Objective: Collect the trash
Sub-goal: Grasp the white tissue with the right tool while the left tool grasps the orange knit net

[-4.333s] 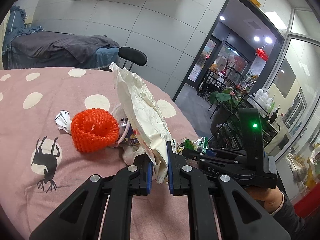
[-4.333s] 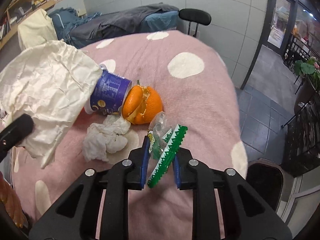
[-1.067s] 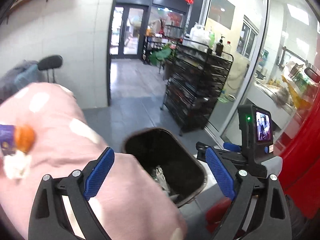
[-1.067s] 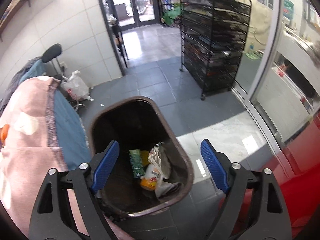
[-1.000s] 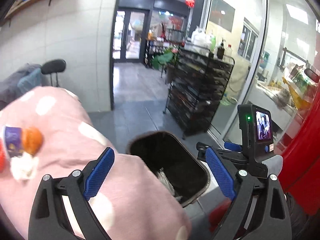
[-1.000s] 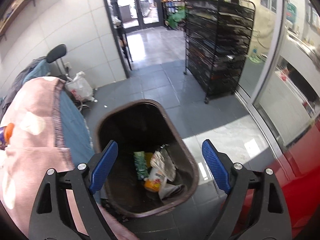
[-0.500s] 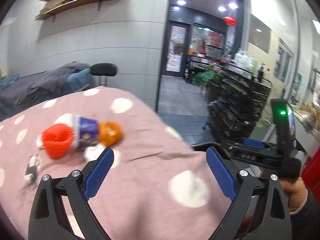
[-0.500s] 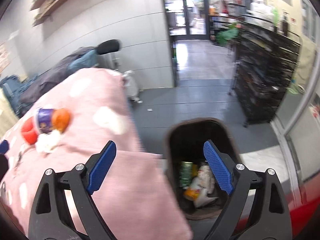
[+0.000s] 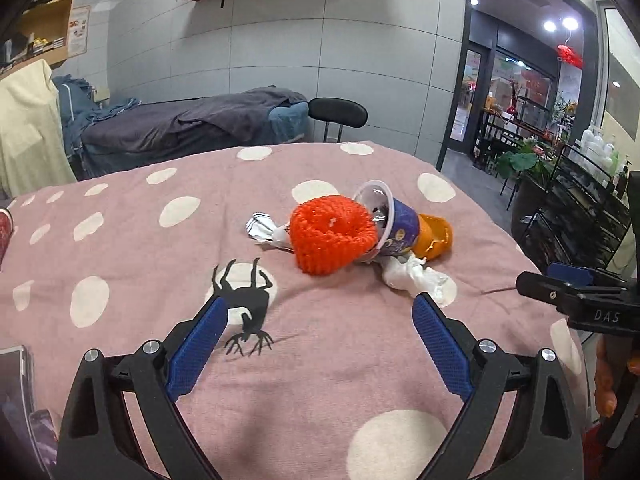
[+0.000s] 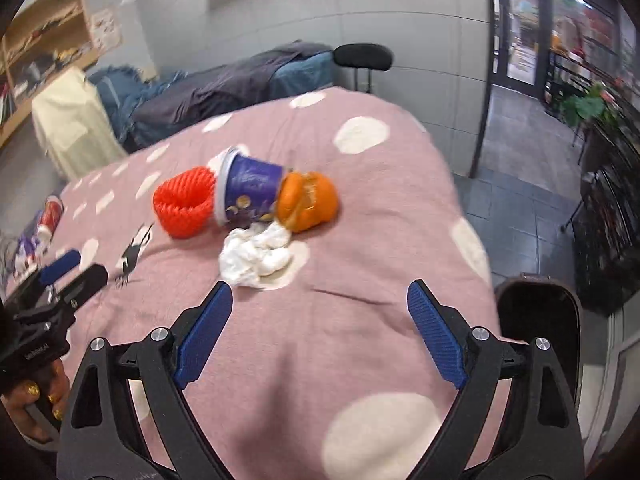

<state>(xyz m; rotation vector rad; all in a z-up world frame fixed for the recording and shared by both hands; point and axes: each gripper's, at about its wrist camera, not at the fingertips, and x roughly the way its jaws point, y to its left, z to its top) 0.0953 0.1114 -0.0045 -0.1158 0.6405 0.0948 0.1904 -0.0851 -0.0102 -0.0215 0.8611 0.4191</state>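
Both grippers empty above the trash pile on the pink spotted cloth.

Left gripper [image 9: 316, 340]: fingers spread wide, holding nothing. On the tabletop [image 9: 120, 264] ahead, left to right: crumpled foil [image 9: 260, 229], orange foam net [image 9: 330, 235], purple cup [image 9: 394, 226] lying on its side, orange peel [image 9: 436, 237], with a white tissue wad [image 9: 408, 276] just in front. Right gripper [image 10: 320, 334]: fingers equally wide, empty. Dark bin [image 10: 540, 312] stands beyond the tabletop's right edge.

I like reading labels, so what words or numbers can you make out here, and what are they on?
"DAS": on the right hand-held gripper, left wrist view.
Print on the purple cup: too blurred.
Wall poster: too small.
Lettering on the left hand-held gripper, right wrist view: unreadable.
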